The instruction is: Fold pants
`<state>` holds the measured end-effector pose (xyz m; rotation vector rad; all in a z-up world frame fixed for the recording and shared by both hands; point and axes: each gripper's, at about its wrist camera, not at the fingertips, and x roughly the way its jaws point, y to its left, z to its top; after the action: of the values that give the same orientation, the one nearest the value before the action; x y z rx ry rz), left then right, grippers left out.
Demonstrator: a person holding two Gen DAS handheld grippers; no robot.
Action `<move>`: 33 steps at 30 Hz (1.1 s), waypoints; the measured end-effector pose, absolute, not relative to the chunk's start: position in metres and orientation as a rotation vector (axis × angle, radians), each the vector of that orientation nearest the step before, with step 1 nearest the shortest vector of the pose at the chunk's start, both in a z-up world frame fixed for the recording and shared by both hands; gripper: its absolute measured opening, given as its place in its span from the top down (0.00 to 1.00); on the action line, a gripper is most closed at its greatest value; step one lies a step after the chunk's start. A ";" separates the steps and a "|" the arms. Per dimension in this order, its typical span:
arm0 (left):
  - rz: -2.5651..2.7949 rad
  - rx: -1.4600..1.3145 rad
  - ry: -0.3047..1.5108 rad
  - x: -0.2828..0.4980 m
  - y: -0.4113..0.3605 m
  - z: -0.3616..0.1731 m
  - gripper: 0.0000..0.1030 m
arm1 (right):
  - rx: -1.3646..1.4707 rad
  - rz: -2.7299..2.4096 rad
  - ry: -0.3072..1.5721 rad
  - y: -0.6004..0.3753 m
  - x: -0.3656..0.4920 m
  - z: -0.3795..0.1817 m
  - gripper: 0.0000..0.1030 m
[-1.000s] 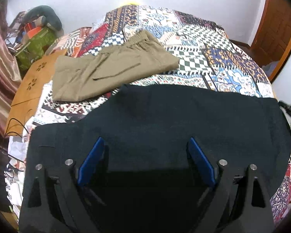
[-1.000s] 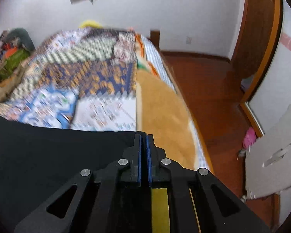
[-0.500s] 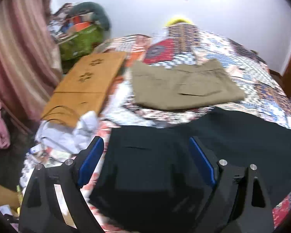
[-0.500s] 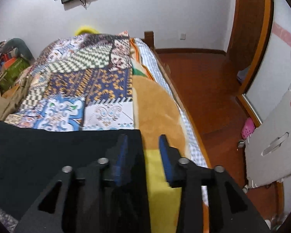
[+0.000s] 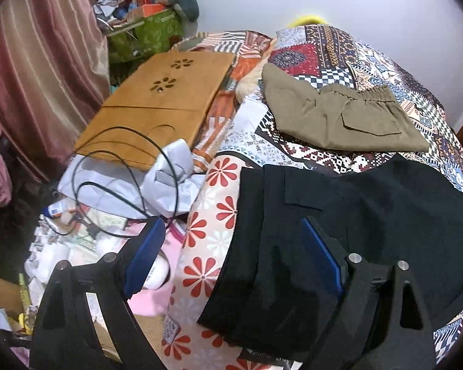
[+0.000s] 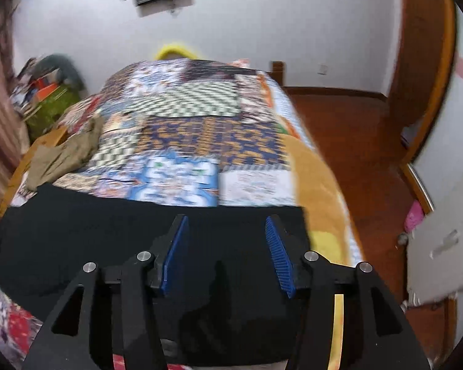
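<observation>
Black pants [image 5: 370,215] lie spread flat across the near end of the bed. My left gripper [image 5: 231,231] hovers open over their left edge, one finger over the cloth, the other over the floral sheet [image 5: 206,215]; nothing is pinched. In the right wrist view the black pants [image 6: 108,240] reach to the right side of the bed. My right gripper [image 6: 226,220] hangs above that end, its jaws opening, with the cloth lying below them and not gripped. Folded olive pants [image 5: 339,117] rest farther back on the quilt, also visible as olive pants [image 6: 64,154].
A patchwork quilt [image 5: 339,49] covers the bed. Left of it lie a wooden lap board [image 5: 157,101], white cloth with a black cable [image 5: 123,178] and floor clutter by a curtain [image 5: 40,61]. Right of the bed is wooden floor [image 6: 355,141] with a white panel [image 6: 441,240].
My left gripper swung from the middle of the black pants to their left edge, still open. My right gripper, shut at the pants' right edge before, opened and lifted away.
</observation>
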<state>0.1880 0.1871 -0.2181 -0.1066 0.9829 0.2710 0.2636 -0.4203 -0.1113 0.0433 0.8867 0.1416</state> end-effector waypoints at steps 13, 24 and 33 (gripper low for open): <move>0.135 -0.019 1.059 0.236 0.190 -0.243 0.14 | -0.046 0.571 0.871 -0.236 0.317 -0.097 0.43; -0.022 -0.103 1.159 0.265 0.186 -0.272 0.21 | -0.189 0.789 1.037 -0.123 0.363 -0.147 0.42; -0.069 -0.143 1.130 0.272 0.184 -0.275 0.45 | -0.217 0.879 1.154 -0.106 0.366 -0.174 0.52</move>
<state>0.2724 0.1845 -0.2748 -0.1426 1.1305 -0.0691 0.3657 -0.1061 -0.1744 -0.2173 1.1540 0.8790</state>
